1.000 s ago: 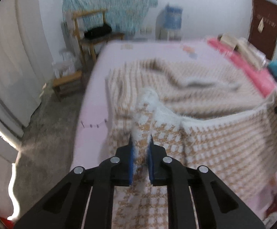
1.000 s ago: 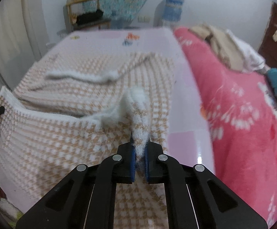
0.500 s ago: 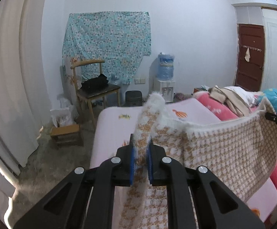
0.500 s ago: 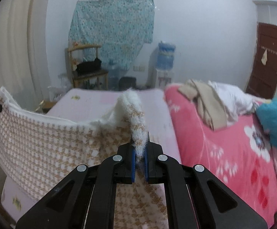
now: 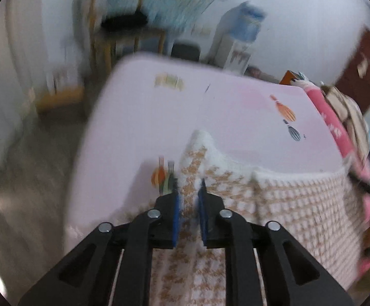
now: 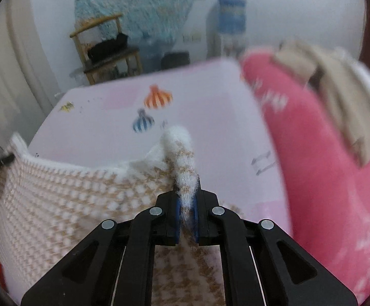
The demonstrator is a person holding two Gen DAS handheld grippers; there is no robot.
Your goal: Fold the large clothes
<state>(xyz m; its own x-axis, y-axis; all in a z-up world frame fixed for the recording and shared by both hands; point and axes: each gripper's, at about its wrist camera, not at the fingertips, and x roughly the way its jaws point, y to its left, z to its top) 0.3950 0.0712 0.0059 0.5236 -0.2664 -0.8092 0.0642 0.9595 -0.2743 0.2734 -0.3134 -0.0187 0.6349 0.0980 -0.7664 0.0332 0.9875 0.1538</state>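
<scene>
A tan-and-white houndstooth knit garment (image 5: 287, 204) hangs stretched between my two grippers over the pale pink bed sheet (image 5: 210, 117). My left gripper (image 5: 188, 191) holds the garment's left corner, which sticks up past the blue pads; its jaws are opening with the cloth still filling the gap. In the right wrist view the garment (image 6: 70, 191) runs off to the left. My right gripper (image 6: 187, 199) pinches the fluffy white right corner, and its jaws are opening too, with the cloth between them. The frames are motion-blurred.
A pink flowered quilt (image 6: 312, 140) with a pile of beige clothes (image 6: 338, 76) covers the bed's right side. Past the bed's far end stand a wooden chair (image 6: 106, 51) and a water dispenser (image 6: 229, 20). A low stool (image 5: 60, 97) sits on the floor at left.
Both grippers have swept forward over the bed and tipped down, carrying the garment's top edge from held high to low over the sheet. The left jaws stand slightly wider.
</scene>
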